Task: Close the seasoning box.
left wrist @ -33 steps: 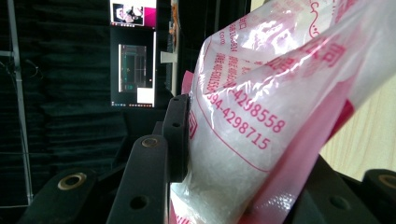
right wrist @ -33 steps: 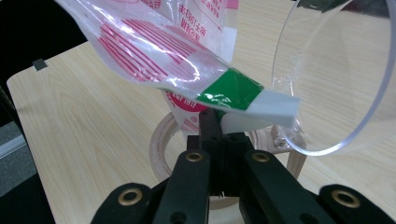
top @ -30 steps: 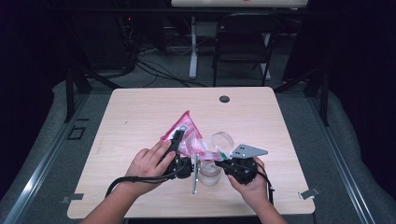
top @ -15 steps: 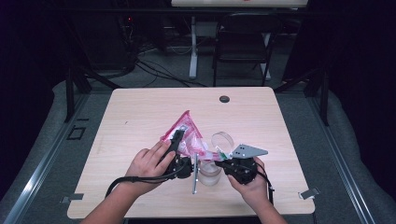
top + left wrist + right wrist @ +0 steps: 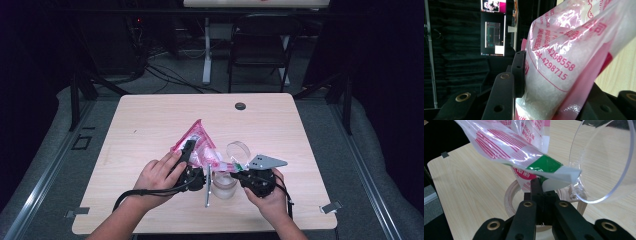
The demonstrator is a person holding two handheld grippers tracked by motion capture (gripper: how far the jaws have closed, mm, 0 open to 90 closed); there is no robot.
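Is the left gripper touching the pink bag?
Touching: in the left gripper view, the left gripper presses its black pad against the pink bag.

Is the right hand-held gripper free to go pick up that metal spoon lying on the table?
Probably not yet. The right hand-held gripper is shut on the bag corner, so it must let go first; the spoon lies close between both hands.

A folding chair stands beyond the table, which bears a dark round cap.
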